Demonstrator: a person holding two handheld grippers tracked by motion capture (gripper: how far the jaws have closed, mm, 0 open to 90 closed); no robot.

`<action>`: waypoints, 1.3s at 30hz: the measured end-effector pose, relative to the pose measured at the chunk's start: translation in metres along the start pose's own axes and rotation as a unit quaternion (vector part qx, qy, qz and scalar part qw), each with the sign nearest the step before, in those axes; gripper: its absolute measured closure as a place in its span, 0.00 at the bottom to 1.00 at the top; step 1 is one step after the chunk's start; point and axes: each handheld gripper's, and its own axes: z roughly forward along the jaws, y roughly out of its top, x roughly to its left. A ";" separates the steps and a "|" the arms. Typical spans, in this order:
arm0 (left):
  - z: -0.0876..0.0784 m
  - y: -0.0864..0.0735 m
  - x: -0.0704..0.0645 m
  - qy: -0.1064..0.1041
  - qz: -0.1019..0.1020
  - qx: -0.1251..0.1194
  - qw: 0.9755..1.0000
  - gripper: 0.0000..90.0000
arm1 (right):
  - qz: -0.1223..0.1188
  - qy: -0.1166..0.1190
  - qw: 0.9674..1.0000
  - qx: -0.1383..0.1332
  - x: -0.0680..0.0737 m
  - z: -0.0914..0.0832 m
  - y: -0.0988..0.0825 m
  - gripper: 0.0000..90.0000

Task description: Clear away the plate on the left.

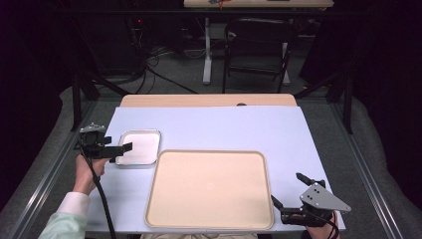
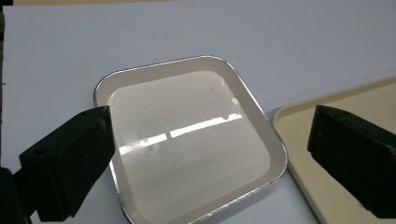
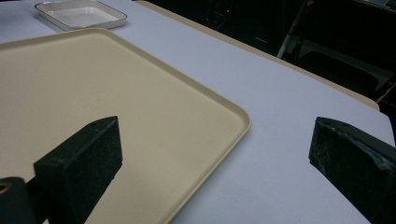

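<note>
No legible writing. Left gripper (image 1: 122,152) jaws wide over steel tray (image 2: 187,144); right gripper (image 1: 288,191) jaws wide beside beige tray (image 1: 209,189).

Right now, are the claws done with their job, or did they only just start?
It looks like only the start. The big tan tray and the small white tray sit side by side on the table with nothing in them. Both claws are open and hold nothing: the left claw hovers at the small tray's edge, the right claw waits beside the big tray's corner. Whatever the job is, nearly all remains.
</note>
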 end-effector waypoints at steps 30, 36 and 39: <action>0.051 -0.012 0.041 0.076 -0.072 0.036 0.994 0.49 | -0.002 0.000 1.000 0.008 0.000 0.002 0.000 0.04; 0.055 -0.017 0.045 0.073 -0.087 0.031 0.993 0.58 | -0.002 0.001 1.000 0.011 0.000 0.002 0.000 0.04; 0.057 -0.019 0.048 0.073 -0.094 0.030 0.992 0.63 | -0.002 0.001 1.000 0.012 0.001 0.002 0.000 0.04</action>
